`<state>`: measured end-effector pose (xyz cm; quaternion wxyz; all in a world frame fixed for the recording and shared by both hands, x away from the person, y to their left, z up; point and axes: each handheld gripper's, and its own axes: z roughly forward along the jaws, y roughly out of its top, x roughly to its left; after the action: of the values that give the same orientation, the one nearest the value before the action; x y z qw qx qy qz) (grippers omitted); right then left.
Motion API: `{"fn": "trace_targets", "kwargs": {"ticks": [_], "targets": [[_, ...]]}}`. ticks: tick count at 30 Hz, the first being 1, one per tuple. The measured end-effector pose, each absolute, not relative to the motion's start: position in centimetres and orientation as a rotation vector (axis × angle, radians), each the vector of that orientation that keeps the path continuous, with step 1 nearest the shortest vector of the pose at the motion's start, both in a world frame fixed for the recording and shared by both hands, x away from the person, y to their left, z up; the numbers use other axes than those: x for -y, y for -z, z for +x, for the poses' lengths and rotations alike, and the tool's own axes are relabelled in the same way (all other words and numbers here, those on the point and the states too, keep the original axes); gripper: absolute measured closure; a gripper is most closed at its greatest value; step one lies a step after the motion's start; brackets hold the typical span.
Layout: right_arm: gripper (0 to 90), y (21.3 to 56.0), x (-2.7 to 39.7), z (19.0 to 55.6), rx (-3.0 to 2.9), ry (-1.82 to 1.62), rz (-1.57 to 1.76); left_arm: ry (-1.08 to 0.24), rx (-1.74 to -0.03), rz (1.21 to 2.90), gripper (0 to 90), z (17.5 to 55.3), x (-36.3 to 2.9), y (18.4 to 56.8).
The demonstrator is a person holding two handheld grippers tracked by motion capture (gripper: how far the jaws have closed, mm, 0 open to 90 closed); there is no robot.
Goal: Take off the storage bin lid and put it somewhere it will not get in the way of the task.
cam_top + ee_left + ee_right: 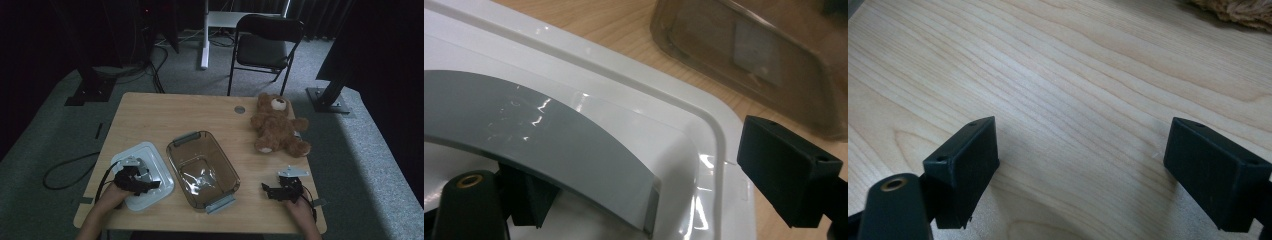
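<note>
Left gripper (150, 184) set over the white lid's grey handle, jaws apart, handle not yet pinched

The white lid (156, 165) is seen flat on the table (150, 115), just left of the clear brown container (202, 169), which is used as the landmark. In the left gripper view the grey handle (549, 145) arches between the jaws: one jaw is tucked under the arch, the other is held off past the handle's end above the lid rim, so nothing is clamped. The right gripper (270, 190) is rested on bare wood well right of the container, jaws spread wide and empty. A brown teddy bear (277, 125) is laid beyond the container, to its right
</note>
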<state>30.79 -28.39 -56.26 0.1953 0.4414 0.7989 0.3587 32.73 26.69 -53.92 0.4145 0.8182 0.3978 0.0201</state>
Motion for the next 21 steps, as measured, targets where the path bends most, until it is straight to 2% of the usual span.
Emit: {"fn": "trace_targets", "kwargs": {"ticks": [6,8,11,14,17,21], "targets": [[13.3,56.3,28.4,30.8,-2.240,-1.002,1.234,-0.137,-1.000,2.035,15.5,32.6,-26.6,54.3],[13.4,56.3,28.4,30.8,-2.240,-1.005,1.235,-0.126,-1.015,2.006,15.6,32.6,-26.8,54.4],[13.3,56.3,28.4,30.8,-2.240,-1.007,1.236,-0.034,-1.137,1.942,15.5,32.7,-27.3,53.9],[13.3,56.3,28.4,30.8,-2.239,-1.007,1.235,-0.040,-1.185,1.922,15.6,32.7,-27.7,53.7],[13.3,56.3,28.4,30.8,-2.239,-1.007,1.235,0.007,-1.232,1.811,15.6,32.7,-28.6,53.9],[13.3,56.3,28.4,30.8,-2.239,-1.009,1.237,0.023,-1.281,1.762,15.6,32.4,-29.5,53.9]]}}
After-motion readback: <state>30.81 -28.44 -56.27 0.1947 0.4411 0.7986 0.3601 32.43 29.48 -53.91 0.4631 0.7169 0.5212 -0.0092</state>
